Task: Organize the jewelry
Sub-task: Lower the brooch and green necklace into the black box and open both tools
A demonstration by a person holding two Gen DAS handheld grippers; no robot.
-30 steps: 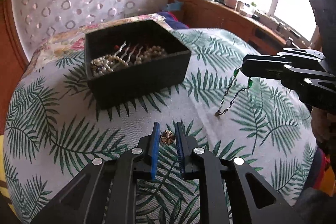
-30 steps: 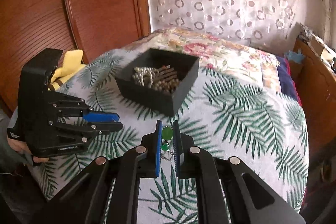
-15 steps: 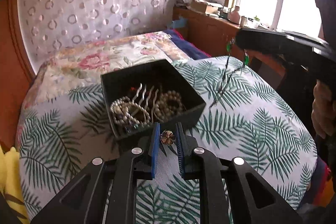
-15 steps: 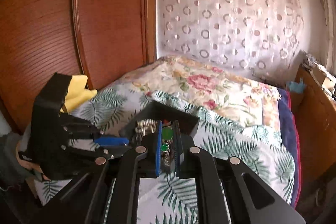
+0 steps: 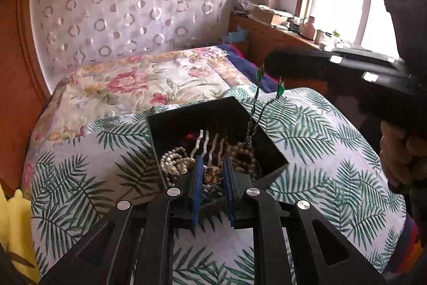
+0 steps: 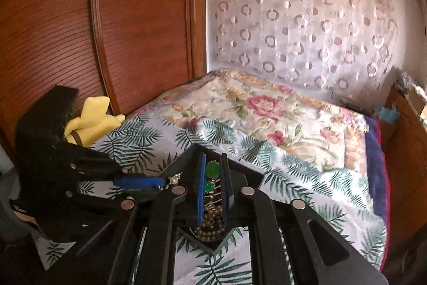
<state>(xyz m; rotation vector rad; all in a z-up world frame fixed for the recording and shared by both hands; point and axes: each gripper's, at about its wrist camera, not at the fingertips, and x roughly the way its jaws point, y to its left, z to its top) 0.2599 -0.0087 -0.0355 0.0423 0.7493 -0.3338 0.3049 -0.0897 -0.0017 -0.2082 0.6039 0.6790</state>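
Left gripper [image 5: 211, 175]: jaws nearly closed on a small gold flower brooch [image 5: 212, 175], above the near edge of the black jewelry box [image 5: 269, 151].
Box contents: pearl strands, silver wavy comb.
Right gripper [image 6: 212, 178]: jaws pinching a green-beaded chain [image 5: 256, 108], hanging vertically over the box, on the bed [image 5: 320, 140].

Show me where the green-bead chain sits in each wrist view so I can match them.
Left wrist: the green-bead chain hangs right of centre from the right gripper, its end over the black box.
Right wrist: green beads low at centre, pinched in that gripper.
Shared landmark: the black box, also holding pearls.
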